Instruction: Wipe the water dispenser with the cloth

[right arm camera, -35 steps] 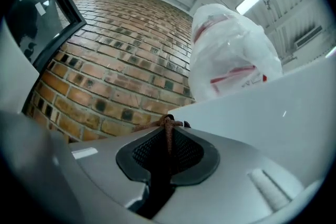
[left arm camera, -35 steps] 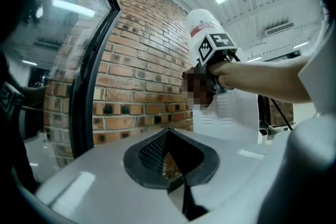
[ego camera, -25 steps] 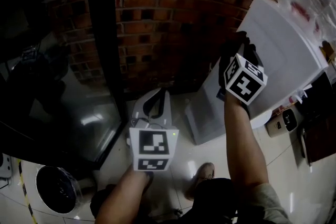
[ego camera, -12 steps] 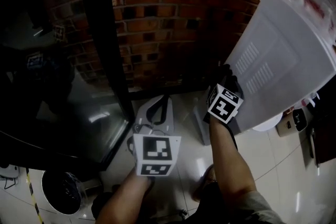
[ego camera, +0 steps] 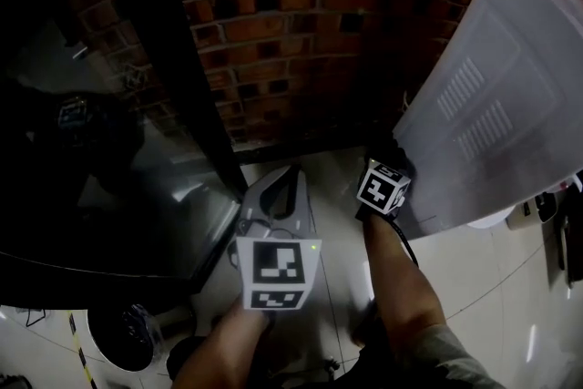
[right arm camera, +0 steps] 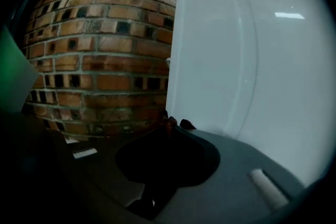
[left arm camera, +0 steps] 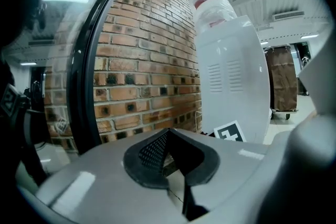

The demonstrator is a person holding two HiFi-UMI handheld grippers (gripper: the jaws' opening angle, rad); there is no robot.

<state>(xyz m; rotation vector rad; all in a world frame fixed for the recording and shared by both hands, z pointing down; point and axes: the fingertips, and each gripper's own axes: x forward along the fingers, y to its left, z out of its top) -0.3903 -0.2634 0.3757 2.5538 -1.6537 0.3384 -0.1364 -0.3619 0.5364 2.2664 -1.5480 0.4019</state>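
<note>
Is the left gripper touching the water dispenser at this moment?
Apart. The head view shows the left gripper with a clear stretch of floor between it and the water dispenser.

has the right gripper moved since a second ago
Yes: the right gripper, shut on the cloth, has gone down the side of the dispenser, to below the vents, near the floor.
</note>
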